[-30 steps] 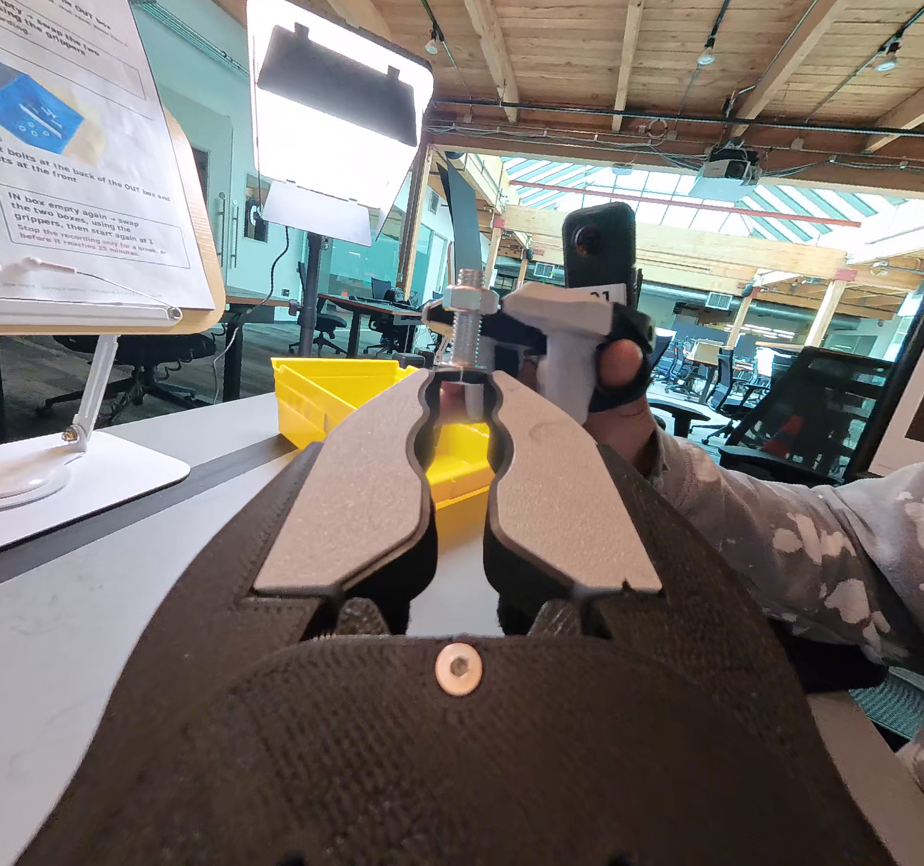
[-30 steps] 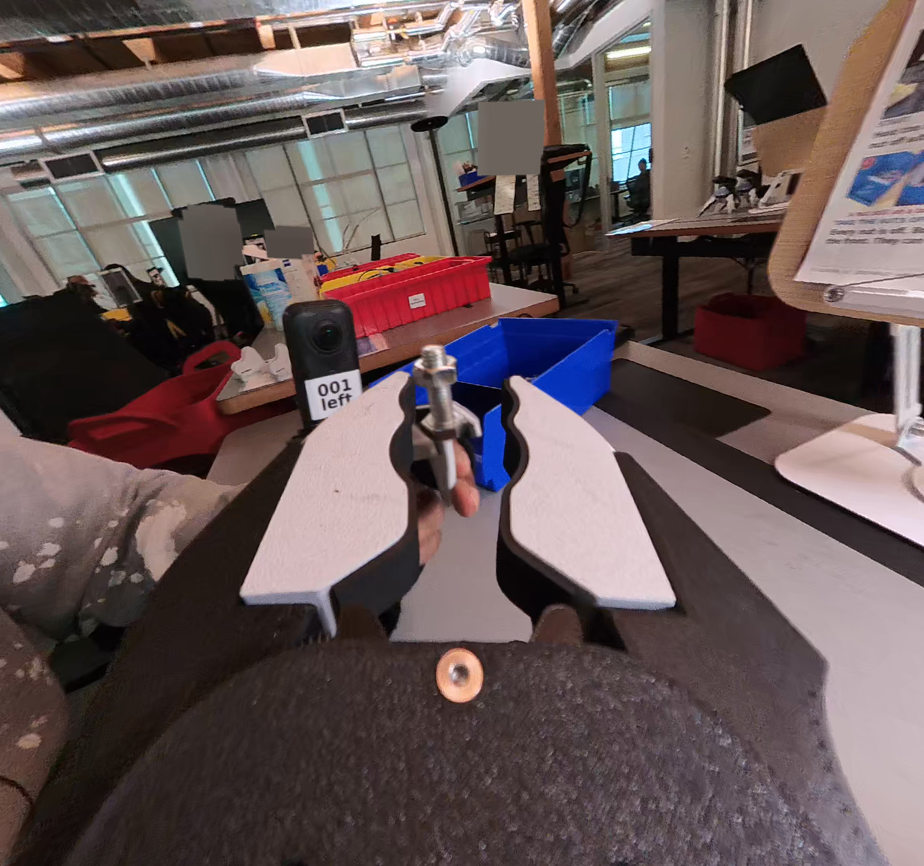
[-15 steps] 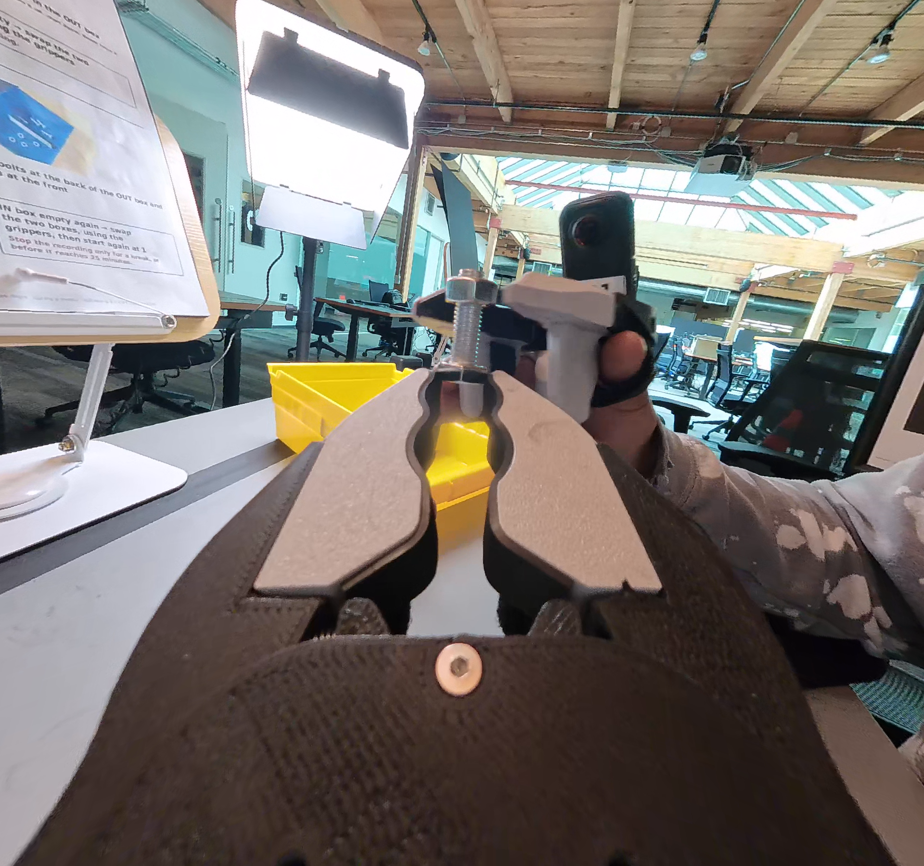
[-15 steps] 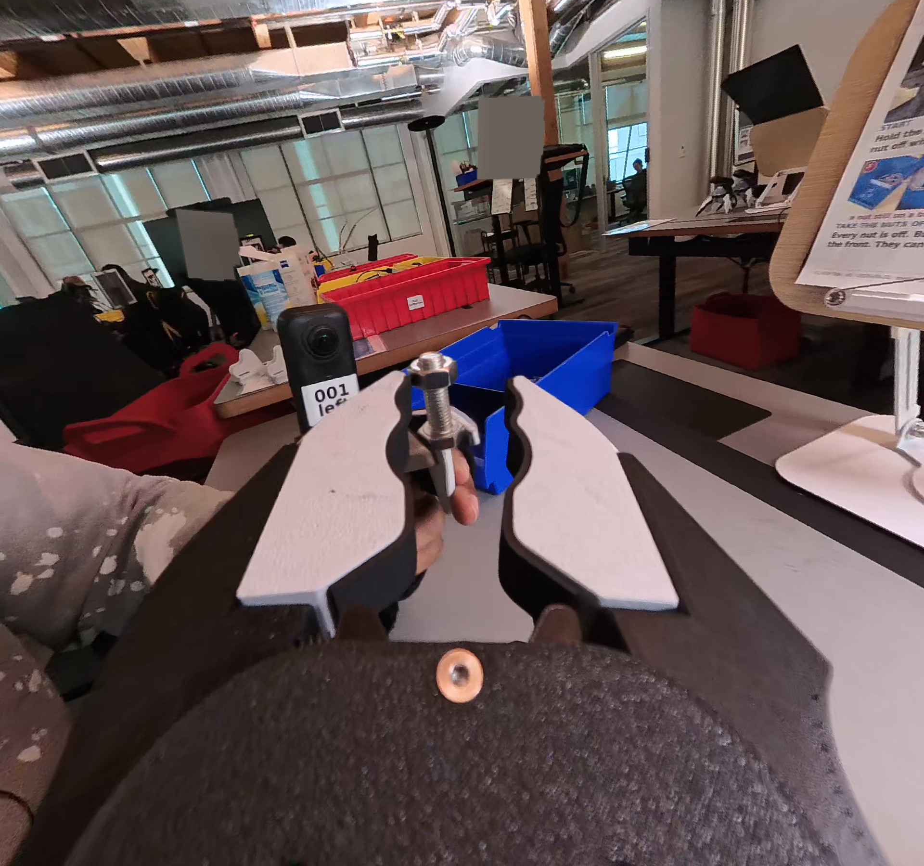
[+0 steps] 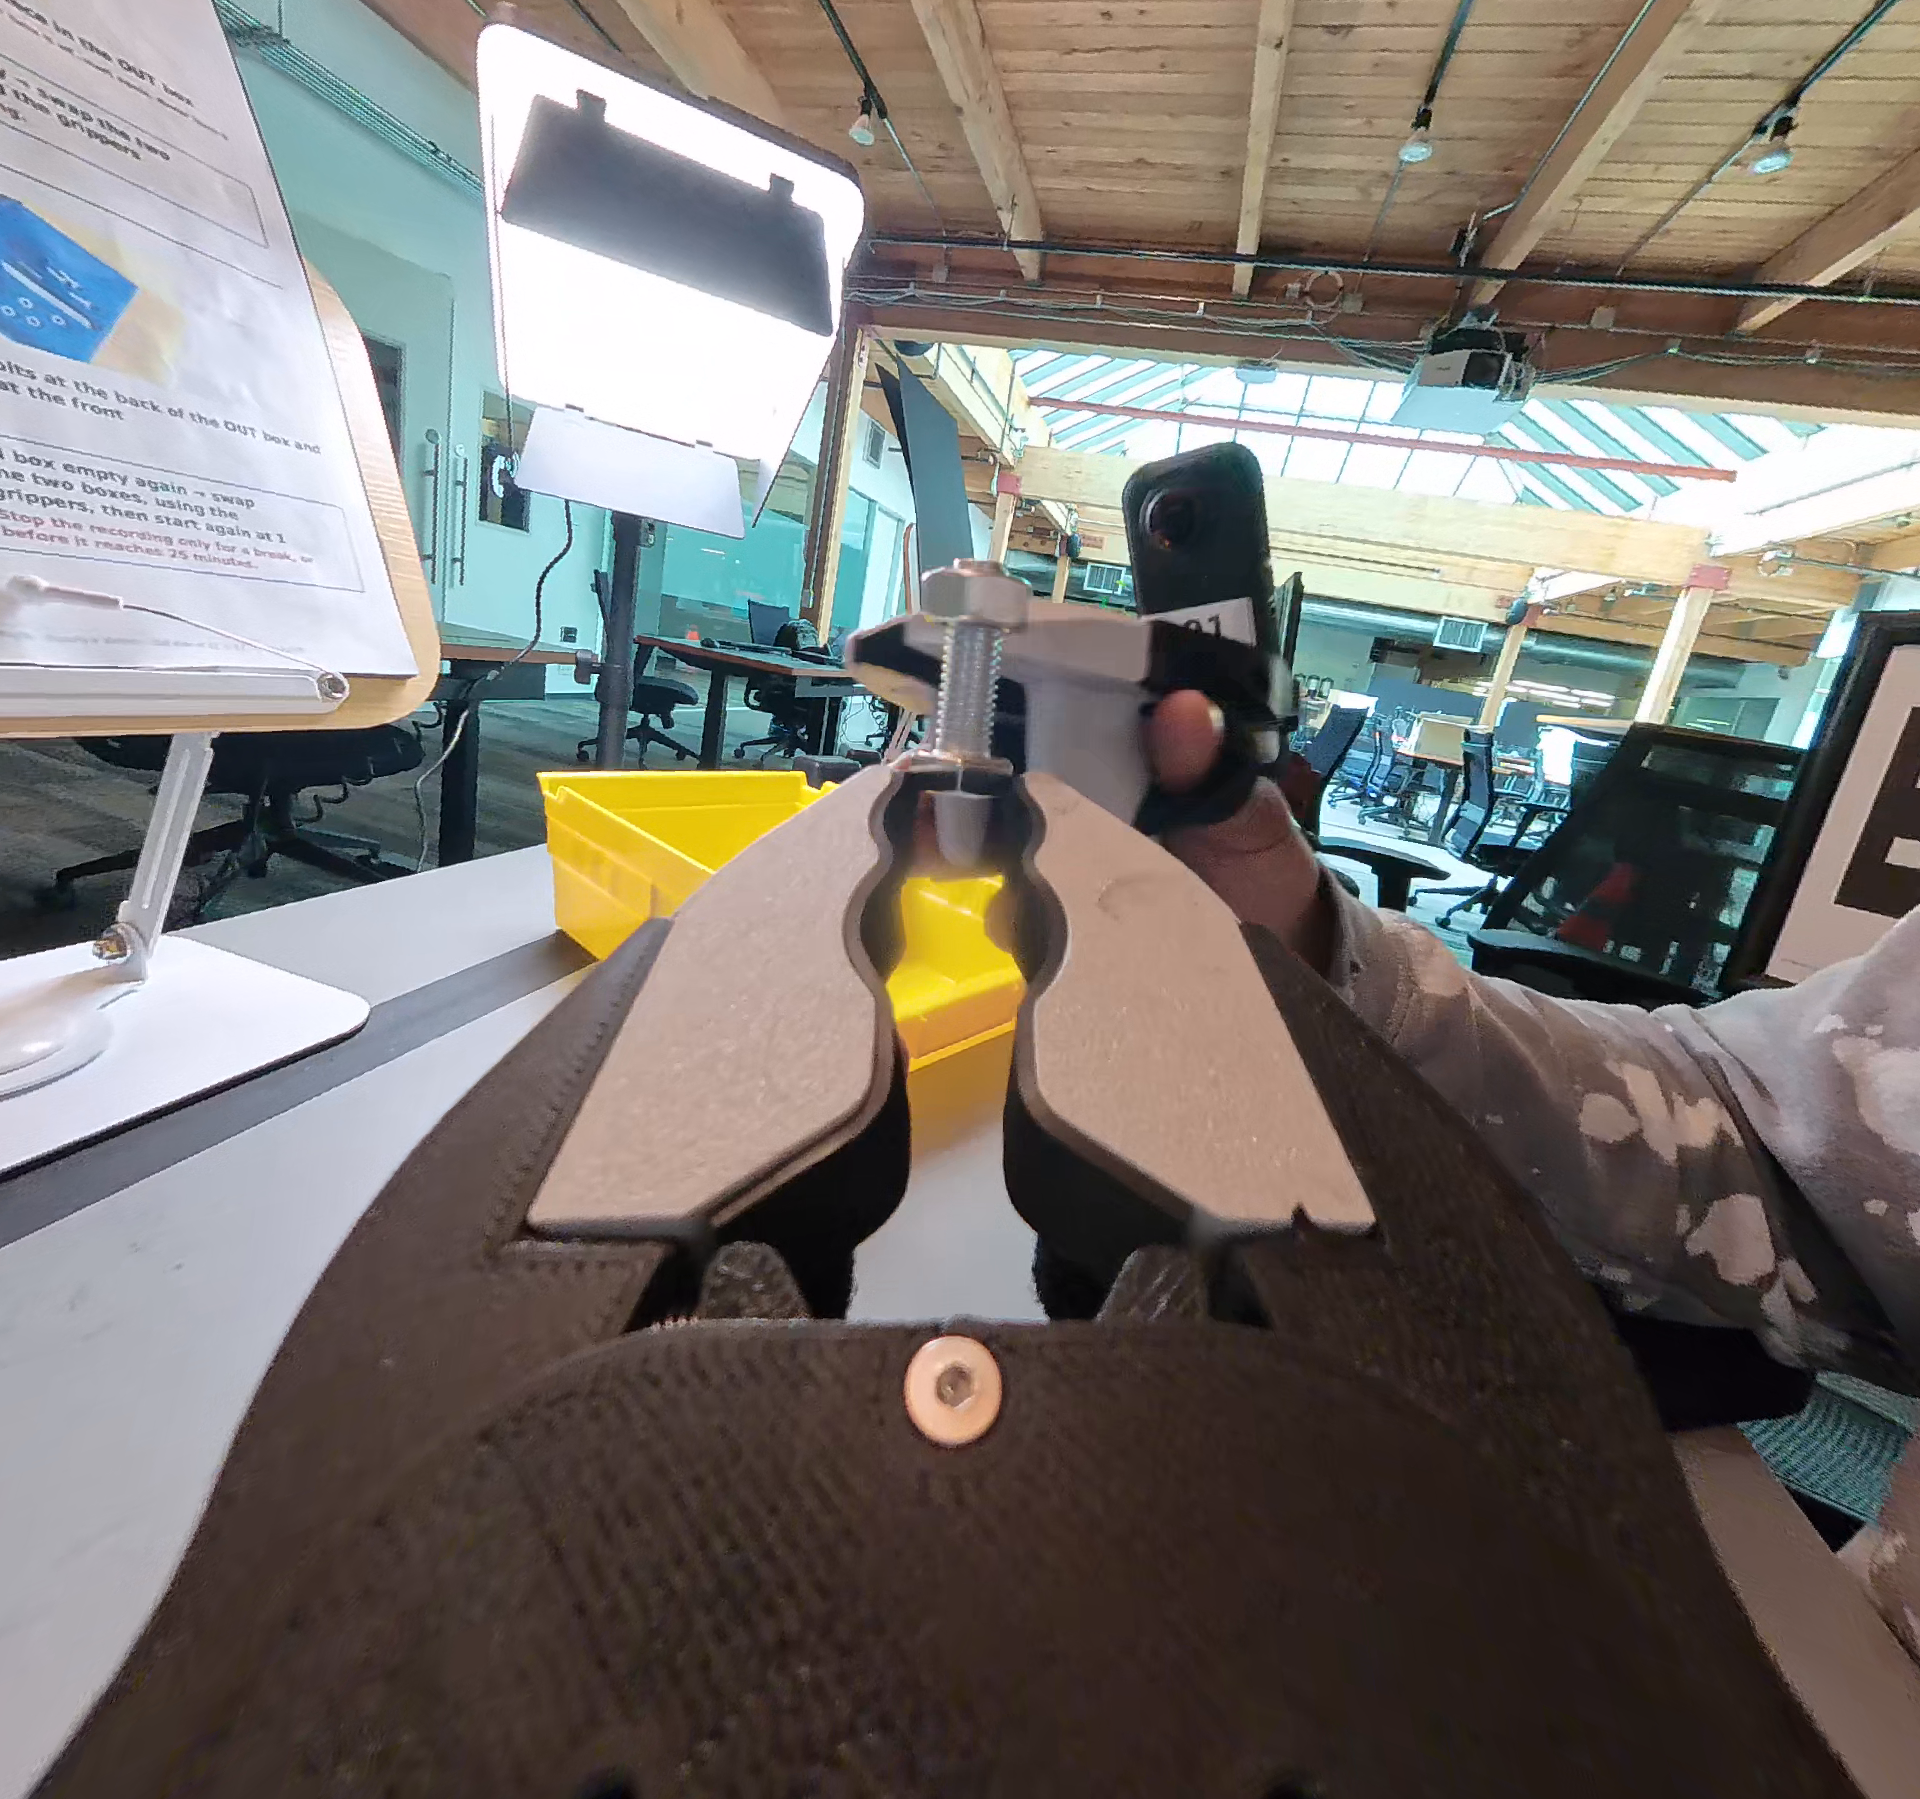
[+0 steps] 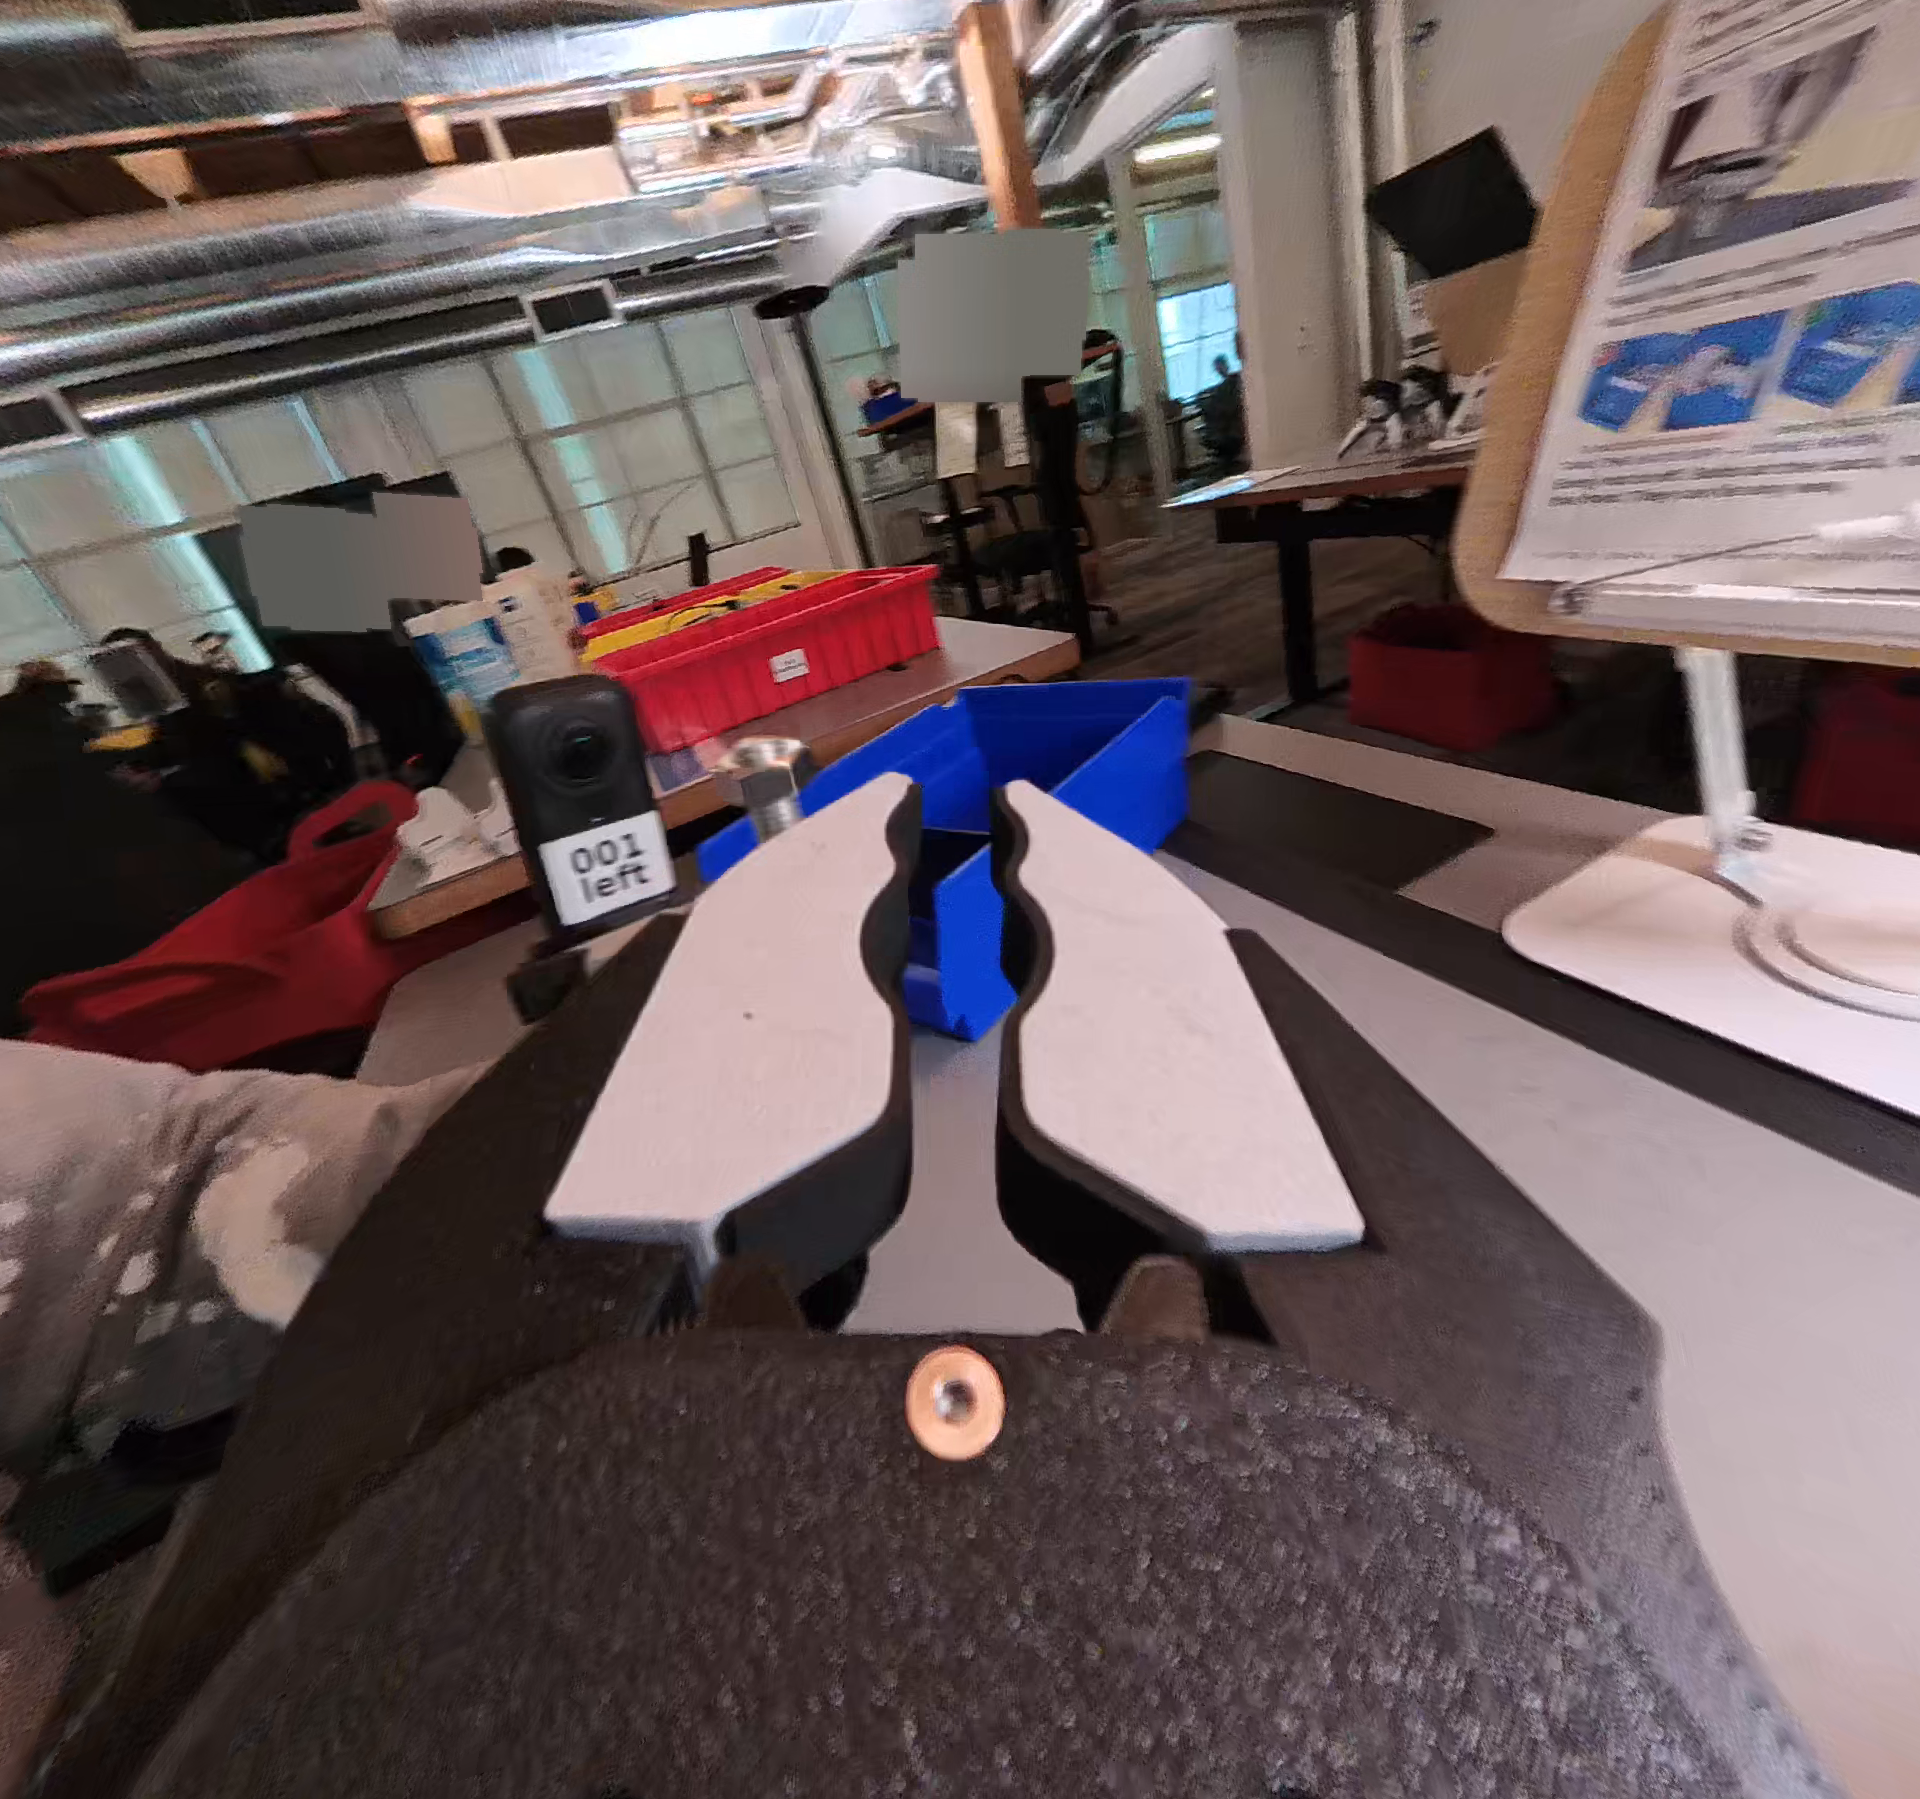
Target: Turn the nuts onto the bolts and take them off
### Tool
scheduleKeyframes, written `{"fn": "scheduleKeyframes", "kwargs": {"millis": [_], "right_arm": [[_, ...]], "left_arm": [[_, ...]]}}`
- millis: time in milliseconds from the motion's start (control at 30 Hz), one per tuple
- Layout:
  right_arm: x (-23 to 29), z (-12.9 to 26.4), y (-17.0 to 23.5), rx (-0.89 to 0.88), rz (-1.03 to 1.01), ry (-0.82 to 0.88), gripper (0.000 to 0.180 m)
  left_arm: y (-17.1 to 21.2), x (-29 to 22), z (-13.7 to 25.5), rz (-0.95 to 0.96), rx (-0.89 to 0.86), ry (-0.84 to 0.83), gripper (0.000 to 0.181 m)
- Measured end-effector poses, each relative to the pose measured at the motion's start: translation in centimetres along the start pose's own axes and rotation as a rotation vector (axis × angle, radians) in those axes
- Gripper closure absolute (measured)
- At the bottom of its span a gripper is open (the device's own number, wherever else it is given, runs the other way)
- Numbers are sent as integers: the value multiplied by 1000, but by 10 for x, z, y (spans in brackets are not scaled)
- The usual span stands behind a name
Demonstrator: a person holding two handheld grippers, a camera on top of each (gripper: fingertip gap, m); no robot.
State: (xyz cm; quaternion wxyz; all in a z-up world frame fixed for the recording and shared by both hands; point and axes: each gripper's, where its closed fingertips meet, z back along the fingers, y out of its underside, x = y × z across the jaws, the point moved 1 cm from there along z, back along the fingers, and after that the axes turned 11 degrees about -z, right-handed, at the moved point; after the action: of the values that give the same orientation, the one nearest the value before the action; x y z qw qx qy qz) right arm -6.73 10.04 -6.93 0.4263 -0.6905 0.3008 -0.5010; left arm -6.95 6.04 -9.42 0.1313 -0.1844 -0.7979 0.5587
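My left gripper is shut on the head of a silver bolt and holds it upright above the table. A hex nut sits at the top of the thread. The right gripper's fingers show just behind the bolt, below the nut. In the right wrist view my right gripper has only a narrow gap between its fingers and nothing in it. The bolt and nut stand just left of its left fingertip, partly hidden by it. That view is blurred.
A yellow bin stands on the grey table behind my left gripper, and a blue bin behind my right. A sheet on a white stand is at the table's side; its base also shows in the right view. A sleeved arm is on the right. The tips of one gripper are about 4 cm away from the tips of the other.
My right gripper's jaws have narrowed and it has swung right, so the bolt has gone from between its fingers to left of them. My left gripper keeps hold of the bolt.
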Motion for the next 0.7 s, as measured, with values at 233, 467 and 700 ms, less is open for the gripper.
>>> {"fn": "scheduleKeyframes", "kwargs": {"millis": [233, 467, 700], "right_arm": [[18, -3, 4, 37, 37, -71, 143], [-5, 5, -5, -12, 7, 16, 167], [22, -6, 5, 39, 36, -67, 145]], "left_arm": [[4, 2, -1, -6, 18, -17, 163], [-5, 1, 1, -16, -11, -4, 164], [1, -1, -1, -15, 4, -6, 163]]}}
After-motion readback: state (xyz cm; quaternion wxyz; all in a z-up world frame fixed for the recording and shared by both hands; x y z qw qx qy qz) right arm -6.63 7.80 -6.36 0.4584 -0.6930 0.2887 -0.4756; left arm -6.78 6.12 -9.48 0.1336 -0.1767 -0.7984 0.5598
